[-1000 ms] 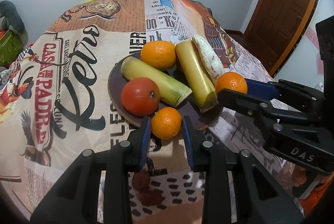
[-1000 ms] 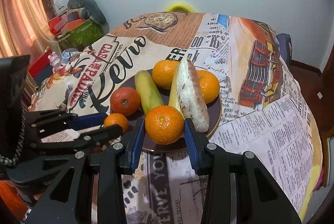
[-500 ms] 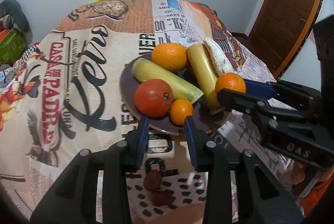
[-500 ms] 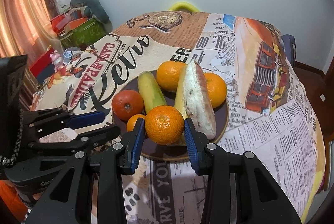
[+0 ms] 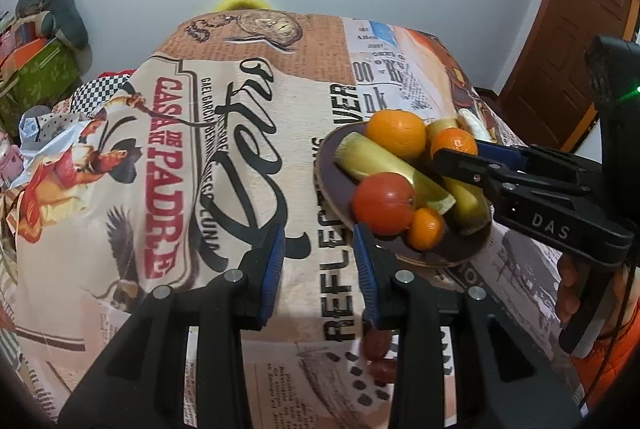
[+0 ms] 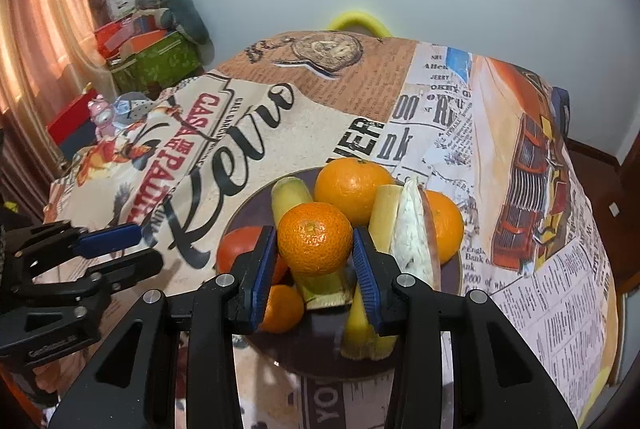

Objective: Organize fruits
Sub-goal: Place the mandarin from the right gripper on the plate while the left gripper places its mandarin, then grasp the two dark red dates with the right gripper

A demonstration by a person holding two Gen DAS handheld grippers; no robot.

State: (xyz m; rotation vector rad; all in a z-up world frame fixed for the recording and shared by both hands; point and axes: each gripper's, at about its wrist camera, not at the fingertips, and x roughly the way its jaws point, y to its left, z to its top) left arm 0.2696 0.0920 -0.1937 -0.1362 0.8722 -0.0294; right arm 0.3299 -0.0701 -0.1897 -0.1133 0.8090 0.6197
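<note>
Printed tablecloth, tangerine clamped in right claw, apparently over plate

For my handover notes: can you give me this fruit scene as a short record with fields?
surface: table under printed cloth
plate: dark, on the cloth, holds all loose fruit
fruit on plate: three oranges, tomato, two yellow-green stalks, white-skinned piece
left hand-held gripper: empty, over cloth beside plate
right hand-held gripper: shut on small orange, above plate
</note>
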